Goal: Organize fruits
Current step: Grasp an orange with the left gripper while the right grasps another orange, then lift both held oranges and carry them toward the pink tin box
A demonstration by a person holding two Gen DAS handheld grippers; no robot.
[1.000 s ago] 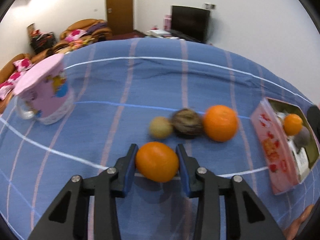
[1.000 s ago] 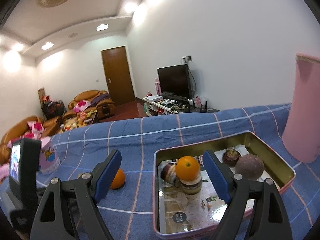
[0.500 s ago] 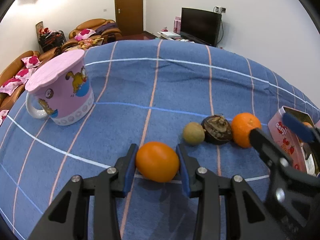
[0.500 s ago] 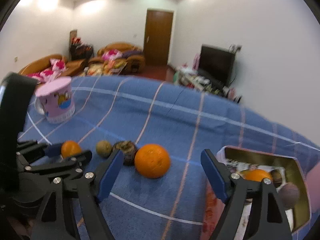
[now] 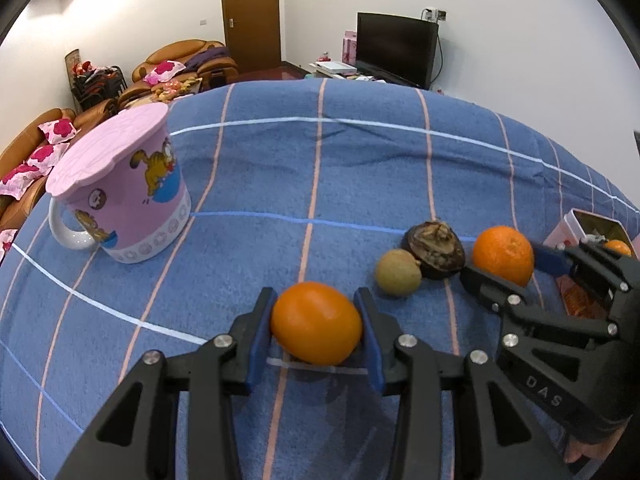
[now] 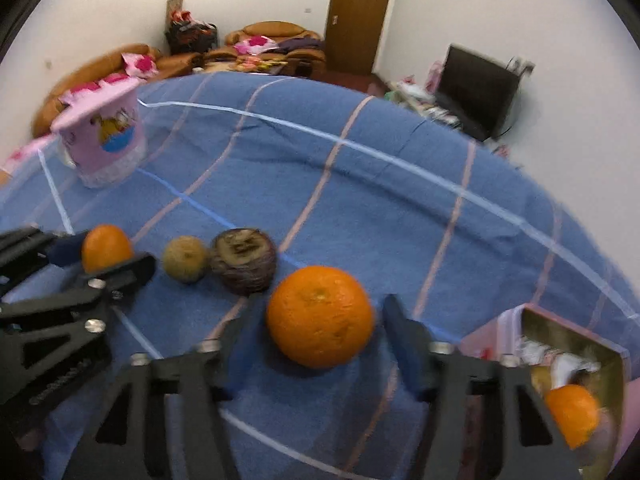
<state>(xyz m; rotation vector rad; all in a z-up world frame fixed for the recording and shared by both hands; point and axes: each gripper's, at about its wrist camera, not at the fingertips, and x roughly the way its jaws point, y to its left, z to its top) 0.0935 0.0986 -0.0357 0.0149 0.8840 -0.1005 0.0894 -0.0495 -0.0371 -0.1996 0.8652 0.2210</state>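
My left gripper (image 5: 316,296) holds a small orange (image 5: 316,324) low over the blue checked cloth. Both blue pads still touch it, and the jaws are beginning to open. A bigger orange (image 6: 320,316) lies on the cloth between the fingers of my right gripper (image 6: 320,300). Those jaws are closing, with a gap still showing on each side, so they stand open. To its left sit a dark brown fruit (image 6: 244,260) and a small tan round fruit (image 6: 185,258). A pink tin (image 6: 532,316) at the right holds another orange (image 6: 572,420).
A pink cartoon mug (image 5: 120,200) with a lid stands at the far left of the cloth. My two grippers lie close side by side, the left gripper (image 6: 106,254) just left of the fruit row. Sofas, a door and a television are behind the table.
My right gripper swung from above the tin over to the big orange, dropped around it and narrowed its jaws. The left gripper kept hold of the small orange.
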